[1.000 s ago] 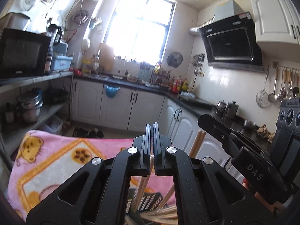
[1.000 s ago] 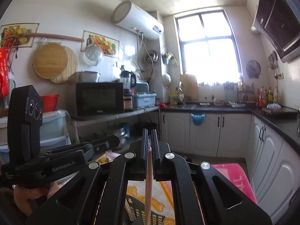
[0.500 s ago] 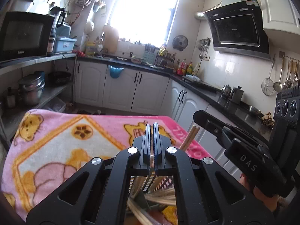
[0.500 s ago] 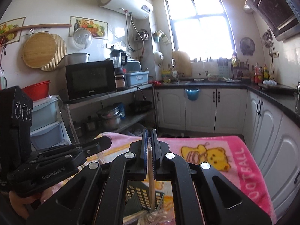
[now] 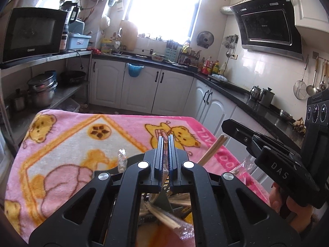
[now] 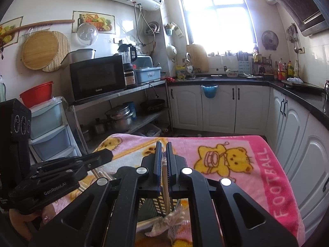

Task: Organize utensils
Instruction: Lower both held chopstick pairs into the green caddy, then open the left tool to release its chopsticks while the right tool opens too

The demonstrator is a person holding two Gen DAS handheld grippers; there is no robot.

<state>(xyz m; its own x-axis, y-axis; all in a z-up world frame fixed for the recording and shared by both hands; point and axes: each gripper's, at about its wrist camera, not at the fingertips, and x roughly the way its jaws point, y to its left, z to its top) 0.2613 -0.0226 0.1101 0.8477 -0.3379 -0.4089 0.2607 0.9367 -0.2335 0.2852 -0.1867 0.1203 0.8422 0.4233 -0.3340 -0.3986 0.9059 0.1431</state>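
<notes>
Wooden chopsticks half hidden between right hand-held gripper fingers.

"Galanz" is printed on the microwave, low on its door. "FOOTBALL" is read in white letters along the pink border of the blanket; only part of the word is seen in the left wrist view. "GenRobot.AI" is marked on the left hand-held gripper body. "DAS" is marked on the right hand-held gripper body. A brand mark on the range hood is too small to be read.
</notes>
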